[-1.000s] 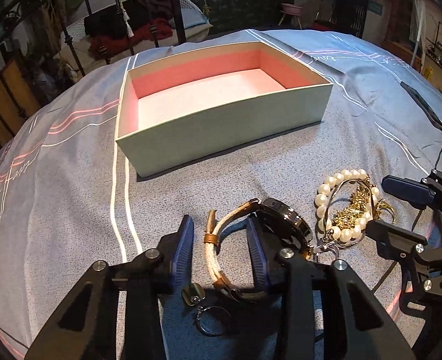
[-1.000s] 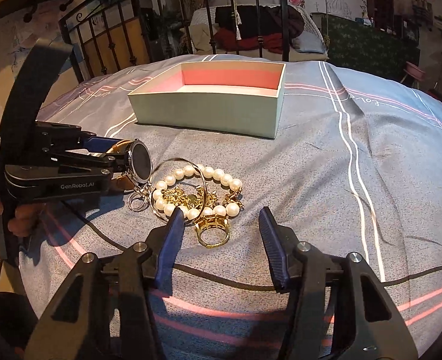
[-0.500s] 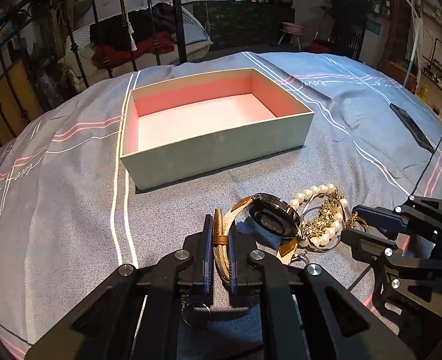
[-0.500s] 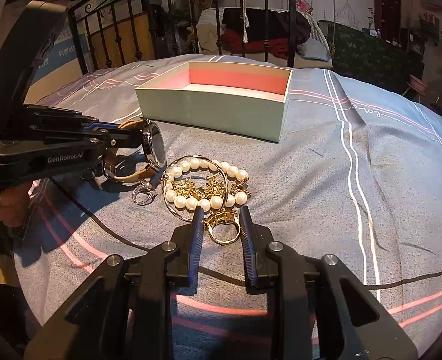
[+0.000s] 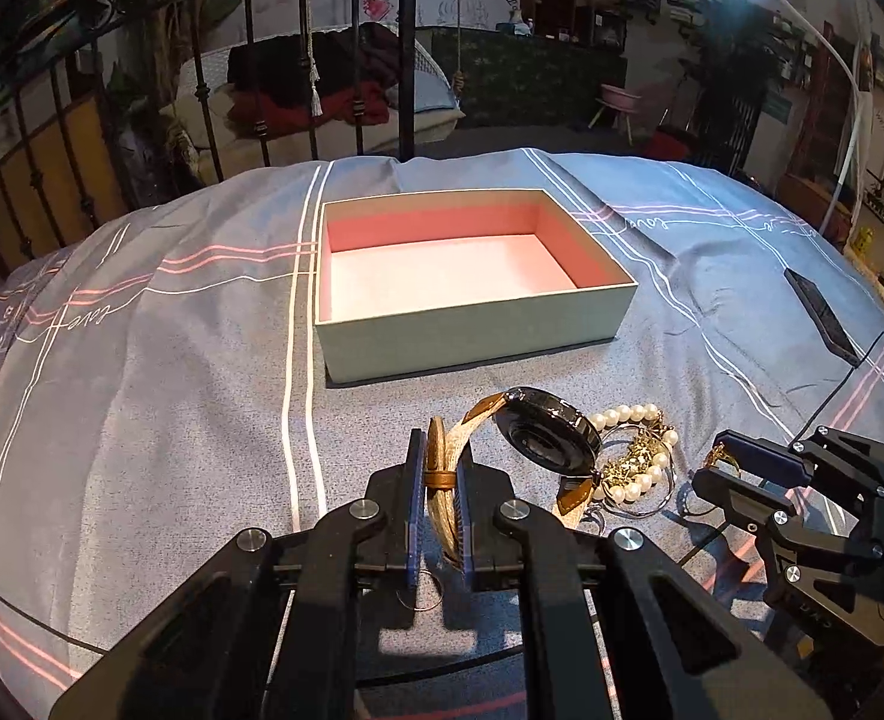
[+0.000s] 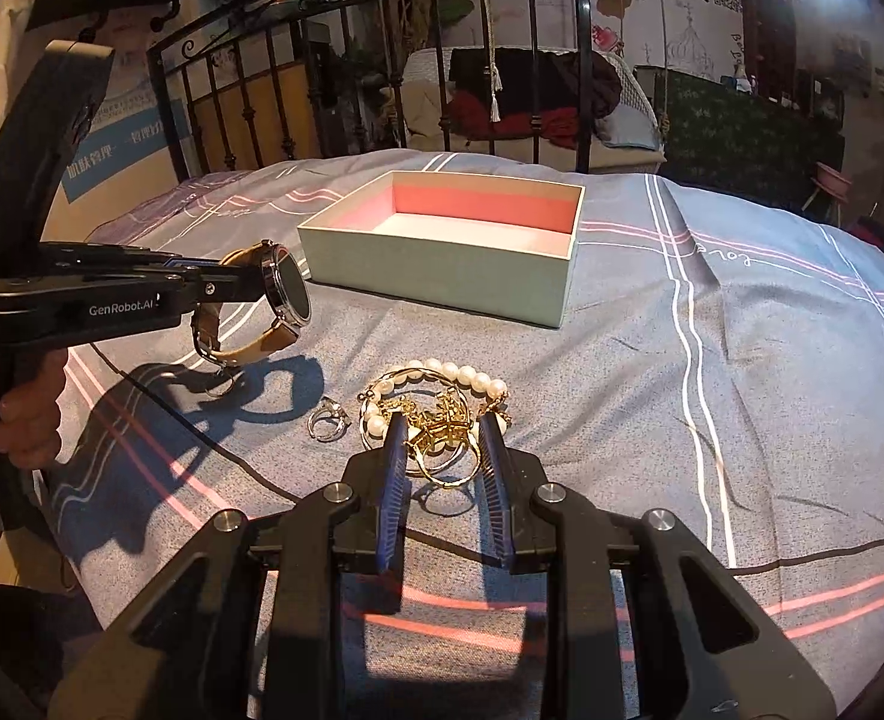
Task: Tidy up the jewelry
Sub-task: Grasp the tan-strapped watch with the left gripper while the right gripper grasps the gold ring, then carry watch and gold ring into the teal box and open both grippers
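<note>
My left gripper is shut on the tan strap of a wristwatch and holds it clear of the bedcover; the right wrist view shows the watch hanging from that gripper over its shadow. My right gripper is shut on a gold ring at the near edge of the jewelry pile. A pearl bracelet with gold chains lies just beyond it. A silver ring lies to the pile's left. The open box, mint outside and pink inside, stands farther back with nothing in it.
A dark phone lies on the bedcover at the right. A small metal ring rests under my left fingers. A black iron bed rail runs behind the box. A person's hand grips the left tool.
Both grippers have closed: the left onto the watch strap, the right onto the gold ring. The left gripper has risen and lifted the watch off the bedcover.
</note>
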